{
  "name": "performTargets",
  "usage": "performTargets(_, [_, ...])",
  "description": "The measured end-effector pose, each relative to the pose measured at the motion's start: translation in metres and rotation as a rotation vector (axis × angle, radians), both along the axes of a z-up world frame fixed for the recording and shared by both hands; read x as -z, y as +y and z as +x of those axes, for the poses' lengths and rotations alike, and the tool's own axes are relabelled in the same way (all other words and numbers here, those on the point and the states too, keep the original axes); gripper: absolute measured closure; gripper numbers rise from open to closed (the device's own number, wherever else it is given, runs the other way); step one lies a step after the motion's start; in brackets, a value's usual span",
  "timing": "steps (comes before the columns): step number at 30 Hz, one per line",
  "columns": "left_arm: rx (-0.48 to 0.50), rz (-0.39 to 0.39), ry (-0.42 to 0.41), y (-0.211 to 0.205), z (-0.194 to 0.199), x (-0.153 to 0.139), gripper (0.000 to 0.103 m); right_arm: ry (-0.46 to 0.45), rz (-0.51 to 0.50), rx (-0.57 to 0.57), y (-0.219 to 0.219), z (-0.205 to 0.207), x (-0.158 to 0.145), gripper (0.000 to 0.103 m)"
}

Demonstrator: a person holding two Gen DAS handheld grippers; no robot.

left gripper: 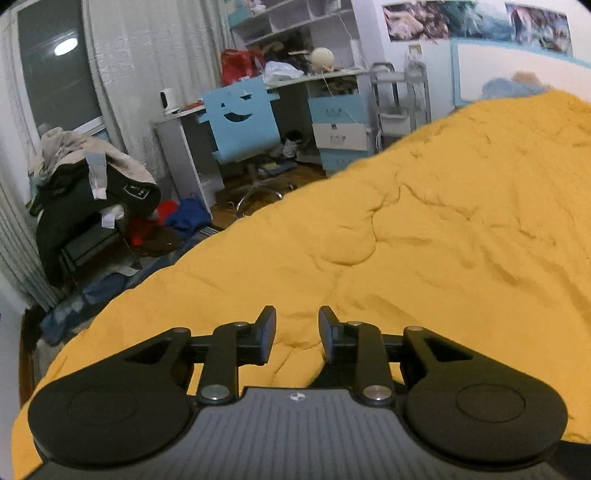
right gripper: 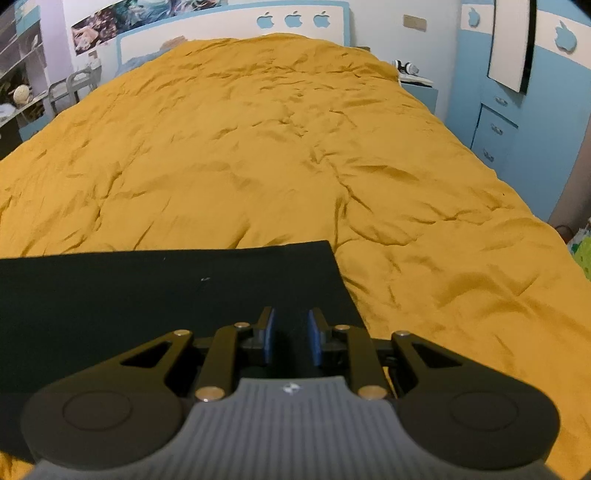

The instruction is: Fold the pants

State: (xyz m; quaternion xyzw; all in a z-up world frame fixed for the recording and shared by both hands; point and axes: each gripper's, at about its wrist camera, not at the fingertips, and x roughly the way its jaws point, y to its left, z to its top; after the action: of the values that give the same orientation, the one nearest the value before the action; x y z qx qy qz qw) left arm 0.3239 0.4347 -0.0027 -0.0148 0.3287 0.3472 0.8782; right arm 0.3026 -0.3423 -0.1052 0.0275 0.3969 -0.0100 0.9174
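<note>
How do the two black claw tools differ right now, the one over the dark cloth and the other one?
The right gripper hovers over the black pants; the left gripper has only the yellow bedcover beneath it. The right gripper's jaws stand closer together than the left gripper's. Whether the right one pinches cloth cannot be told; the left gripper's gap is empty. Both are the same black build with blue pads.

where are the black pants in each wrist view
Left wrist view: no black pants can be made out; only the yellow bedcover lies ahead of the left gripper.
Right wrist view: the black pants fill the lower left, lying flat under the right gripper.
Shared landmark: the yellow bedcover, and the poster strip above the headboard.
</note>
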Motion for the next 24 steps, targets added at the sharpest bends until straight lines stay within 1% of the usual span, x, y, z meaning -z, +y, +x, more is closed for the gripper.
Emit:
performTargets(2, [0.007, -0.057, 0.000, 0.005, -0.010, 0.001, 0.071, -0.006, 0.011, 0.003, -0.001, 0.000, 0.002, 0.088])
performTargets(4, [-0.006, -0.108, -0.005, 0.011, -0.024, 0.003, 0.071, -0.009, 0.016, 0.007, -0.001, 0.000, 0.004, 0.088])
performTargets(6, [-0.030, -0.200, -0.025, 0.026, -0.034, 0.010, 0.071, -0.015, 0.013, 0.005, -0.001, -0.001, 0.004, 0.088])
performTargets(7, [-0.058, -0.264, -0.050, 0.033, -0.042, 0.013, 0.071, -0.013, 0.013, 0.004, -0.001, -0.001, 0.005, 0.088])
performTargets(8, [-0.065, -0.330, -0.074, 0.039, -0.048, 0.018, 0.071, -0.012, 0.014, 0.003, -0.001, -0.001, 0.005, 0.088])
performTargets(9, [-0.084, -0.381, -0.101, 0.044, -0.054, 0.023, 0.071, -0.013, 0.013, 0.003, -0.001, -0.002, 0.004, 0.088])
performTargets(11, [-0.118, -0.437, -0.135, 0.050, -0.061, 0.032, 0.071, -0.013, 0.010, 0.006, -0.002, -0.002, 0.003, 0.088])
performTargets(13, [-0.147, -0.494, -0.163, 0.058, -0.068, 0.039, 0.074, -0.017, 0.006, 0.006, -0.002, -0.005, 0.000, 0.088])
performTargets(15, [-0.158, -0.529, -0.195, 0.059, -0.075, 0.043, 0.075, -0.021, -0.004, 0.007, -0.004, -0.008, -0.003, 0.088])
performTargets(17, [-0.170, -0.547, -0.204, 0.059, -0.076, 0.046, 0.075, -0.020, -0.002, 0.016, -0.008, -0.013, -0.007, 0.088])
performTargets(18, [-0.175, -0.551, -0.204, 0.059, -0.077, 0.047, 0.076, -0.019, -0.001, 0.025, -0.011, -0.015, -0.009, 0.088])
performTargets(19, [-0.174, -0.557, -0.204, 0.058, -0.077, 0.048, 0.080, -0.016, 0.002, 0.038, -0.015, -0.017, -0.012, 0.087])
performTargets(20, [-0.167, -0.562, -0.204, 0.057, -0.077, 0.048, 0.086, -0.012, 0.010, 0.054, -0.020, -0.020, -0.014, 0.087])
performTargets(21, [-0.163, -0.562, -0.201, 0.056, -0.077, 0.047, 0.087, -0.009, 0.025, 0.070, -0.025, -0.023, -0.017, 0.086])
performTargets(22, [-0.164, -0.556, -0.199, 0.055, -0.074, 0.048, 0.087, -0.006, 0.045, 0.088, -0.031, -0.027, -0.020, 0.082])
performTargets(24, [-0.172, -0.552, -0.197, 0.055, -0.075, 0.047, 0.087, 0.004, 0.093, 0.126, -0.040, -0.035, -0.025, 0.080])
